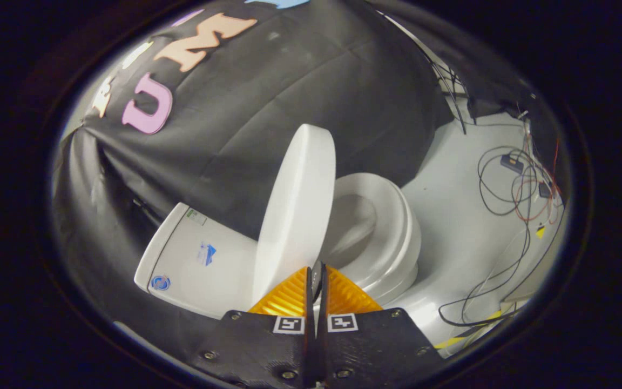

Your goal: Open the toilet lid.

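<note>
The toilet lid [296,216] stands raised near upright at frame centre, its long axis running up from the gripper [316,273]. Its lower edge sits just ahead of the fingers, which are closed nearly together, clamping nothing; the tank [192,259] lies left, the seat [384,232] right.

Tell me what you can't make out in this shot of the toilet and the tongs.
- Gripper view: the lid edge nearest the tongs sits behind their fingers, so grip or mere touch is unclear.
- The bowl's inside near the hinge is covered by the raised lid.
- The tank's stickers are too small to read.
- The cables on the floor tangle; their ends are too small to follow.
</note>
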